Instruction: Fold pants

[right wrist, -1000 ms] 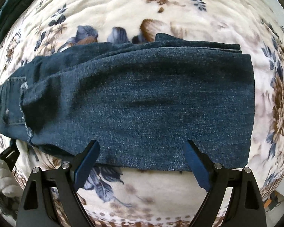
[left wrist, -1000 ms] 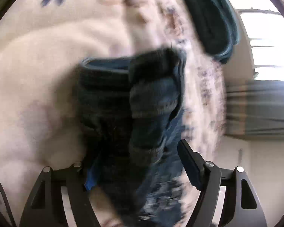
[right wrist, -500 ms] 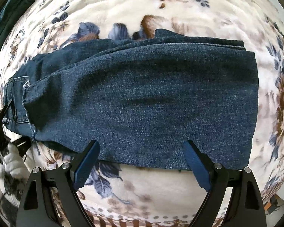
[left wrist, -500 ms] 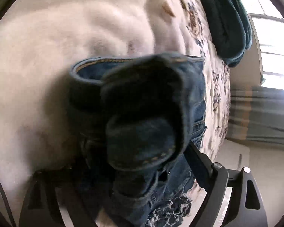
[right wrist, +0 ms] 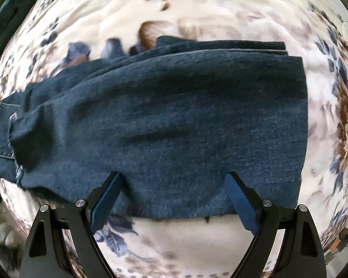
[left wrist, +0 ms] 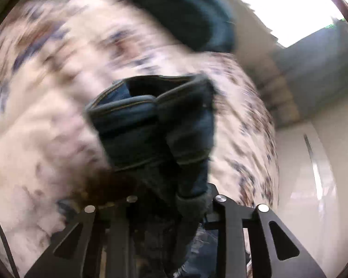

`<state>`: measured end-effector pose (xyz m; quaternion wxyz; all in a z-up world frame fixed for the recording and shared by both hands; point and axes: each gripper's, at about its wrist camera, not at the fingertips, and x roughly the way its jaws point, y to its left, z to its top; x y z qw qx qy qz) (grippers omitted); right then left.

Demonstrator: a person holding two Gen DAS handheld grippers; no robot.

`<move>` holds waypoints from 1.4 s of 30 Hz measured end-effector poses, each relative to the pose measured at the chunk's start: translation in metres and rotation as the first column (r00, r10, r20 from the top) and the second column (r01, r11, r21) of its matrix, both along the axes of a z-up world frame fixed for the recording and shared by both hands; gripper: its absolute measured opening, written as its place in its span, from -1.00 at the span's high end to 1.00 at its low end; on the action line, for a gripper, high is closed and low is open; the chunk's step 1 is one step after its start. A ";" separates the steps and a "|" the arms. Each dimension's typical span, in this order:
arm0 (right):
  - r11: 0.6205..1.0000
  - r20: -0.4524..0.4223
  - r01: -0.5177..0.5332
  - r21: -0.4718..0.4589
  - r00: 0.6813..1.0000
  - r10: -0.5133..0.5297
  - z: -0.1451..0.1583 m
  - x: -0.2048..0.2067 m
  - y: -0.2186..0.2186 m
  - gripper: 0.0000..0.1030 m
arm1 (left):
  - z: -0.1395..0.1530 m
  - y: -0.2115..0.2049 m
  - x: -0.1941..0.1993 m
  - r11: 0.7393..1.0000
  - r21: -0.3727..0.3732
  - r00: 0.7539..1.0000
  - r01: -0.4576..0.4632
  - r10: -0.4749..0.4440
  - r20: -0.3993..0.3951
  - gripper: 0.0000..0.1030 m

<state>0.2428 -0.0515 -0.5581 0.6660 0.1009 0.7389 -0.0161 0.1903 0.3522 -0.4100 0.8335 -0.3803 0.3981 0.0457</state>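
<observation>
One pair of jeans [right wrist: 164, 120] lies folded on one floral blanket [right wrist: 197, 7]. Right gripper [right wrist: 174, 199] spread wide over the jeans' near edge. Left gripper [left wrist: 171, 208] clamps bunched denim, hiding its fingers. One dark green cloth [left wrist: 185, 11] lies beyond the jeans.

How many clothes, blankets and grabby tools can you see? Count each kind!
Jeans: 1
Dark green cloth: 1
Flowery blanket: 1
Tools: 2, left tool and right tool
Total: 5
</observation>
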 end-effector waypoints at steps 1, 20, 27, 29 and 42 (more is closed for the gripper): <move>1.000 0.005 0.017 0.016 1.000 -0.017 0.001 0.000 -0.007 -0.79 | 0.016 -0.016 0.004 0.998 0.033 0.998 0.052 -0.052 0.027 0.53; 0.901 -0.069 0.428 0.065 0.903 -0.424 0.004 -0.081 -0.252 -0.78 | -0.057 -0.327 -0.040 0.553 0.235 0.595 0.800 -0.782 -0.187 0.52; 0.747 -0.040 0.473 0.468 0.855 -0.517 0.029 -0.066 -0.271 -0.79 | 0.004 -0.306 -0.060 0.530 0.318 0.608 0.786 -0.756 -0.244 -0.72; 0.732 -0.028 0.432 0.527 0.870 -0.493 0.037 -0.058 -0.250 -0.79 | 0.012 -0.287 -0.064 0.561 0.341 0.647 0.754 -0.723 -0.242 -0.99; 0.941 0.155 0.108 0.321 0.974 -0.165 0.061 -0.025 -0.138 0.59 | -0.045 -0.128 0.012 0.888 0.178 0.847 0.424 -0.319 -0.424 -0.99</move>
